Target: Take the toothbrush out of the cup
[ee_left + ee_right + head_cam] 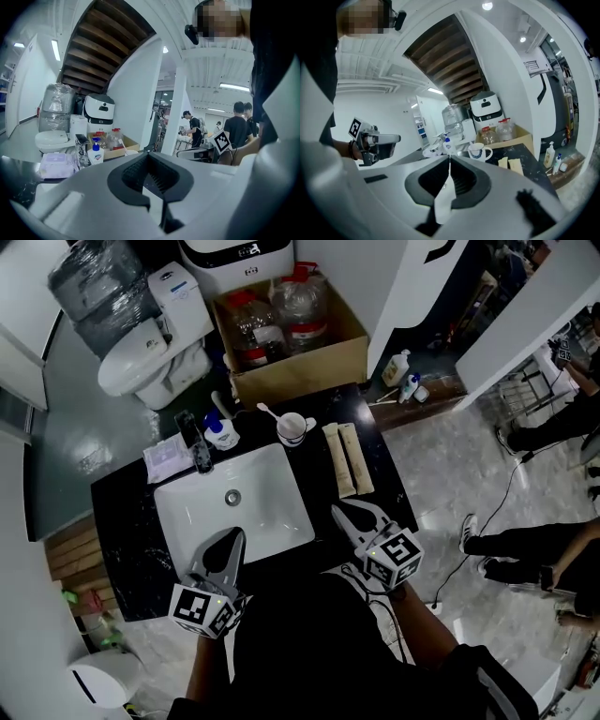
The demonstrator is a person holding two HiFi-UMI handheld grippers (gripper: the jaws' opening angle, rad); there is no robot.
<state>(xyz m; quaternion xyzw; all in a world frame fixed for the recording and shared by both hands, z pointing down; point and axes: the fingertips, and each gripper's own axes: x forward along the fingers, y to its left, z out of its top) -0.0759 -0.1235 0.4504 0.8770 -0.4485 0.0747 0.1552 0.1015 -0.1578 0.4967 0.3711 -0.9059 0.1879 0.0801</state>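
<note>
A white cup [295, 428] with a blue pattern stands on the black counter [370, 493], just behind the white sink [234, 507]. A white toothbrush [268, 412] leans out of it toward the left. In the right gripper view the cup [478, 151] shows past the jaw tips, some way off. My left gripper [235, 534] hovers over the sink's front edge, shut and empty. My right gripper [340, 511] hangs over the counter to the right of the sink, also shut and holding nothing. Both grippers are well short of the cup.
A soap pump bottle [221, 433], a faucet [200, 452] and a tissue pack [166, 458] stand behind the sink. Two beige packets [348, 458] lie right of the cup. Behind the counter are a cardboard box [292, 329] of water bottles and a toilet [142, 362]. People stand at the right.
</note>
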